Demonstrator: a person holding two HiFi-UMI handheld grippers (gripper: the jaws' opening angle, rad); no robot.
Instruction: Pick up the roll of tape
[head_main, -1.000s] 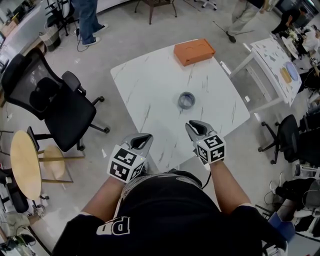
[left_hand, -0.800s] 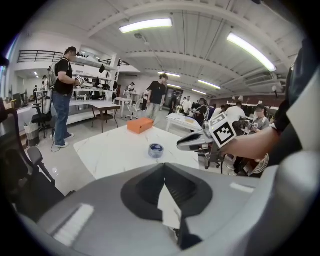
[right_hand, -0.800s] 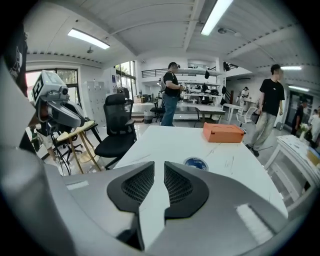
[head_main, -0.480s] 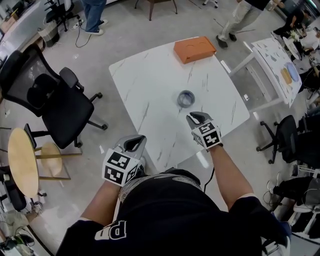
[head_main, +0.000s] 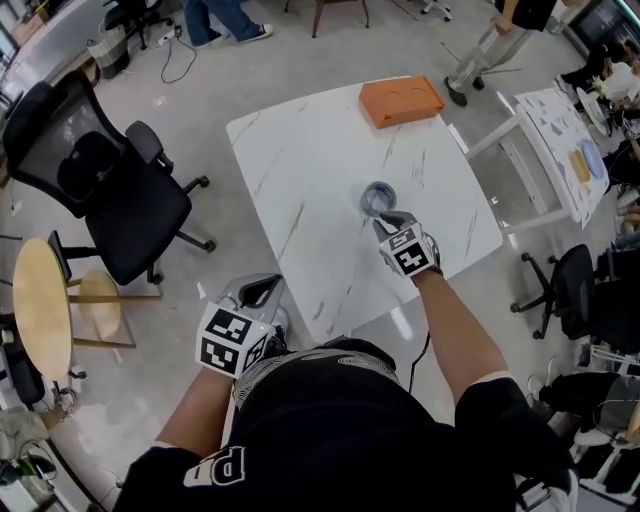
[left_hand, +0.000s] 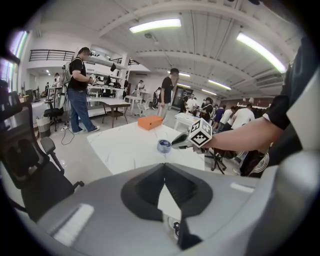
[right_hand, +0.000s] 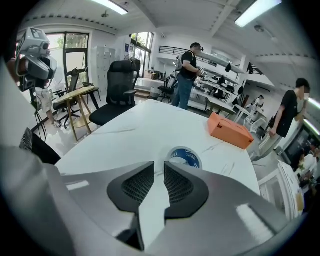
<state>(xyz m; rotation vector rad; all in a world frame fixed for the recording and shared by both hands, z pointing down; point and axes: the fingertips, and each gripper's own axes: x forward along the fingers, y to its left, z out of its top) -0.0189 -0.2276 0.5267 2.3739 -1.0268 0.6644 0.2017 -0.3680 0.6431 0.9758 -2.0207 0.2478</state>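
Note:
The roll of tape (head_main: 375, 198), grey-blue, lies flat on the white marble-look table (head_main: 300, 170), right of centre. My right gripper (head_main: 393, 220) hovers just short of it on the near side, tips almost at its rim. In the right gripper view the tape (right_hand: 184, 156) sits directly behind the right gripper (right_hand: 159, 165), whose jaws stand nearly together with only a thin slit and nothing between them. My left gripper (head_main: 262, 290) hangs back off the table's near-left edge, and in its own view the left gripper (left_hand: 163, 166) has its jaws touching, empty. That view also shows the tape (left_hand: 163, 146).
An orange box (head_main: 401, 101) rests at the table's far edge. A black office chair (head_main: 100, 190) and a small round wooden table (head_main: 40, 320) stand to the left. Another white table (head_main: 560, 130) and a chair (head_main: 575, 280) stand to the right. People walk at the far side.
My right gripper has moved forward over the table until its tips are next to the tape. The left gripper has drifted slightly back and left.

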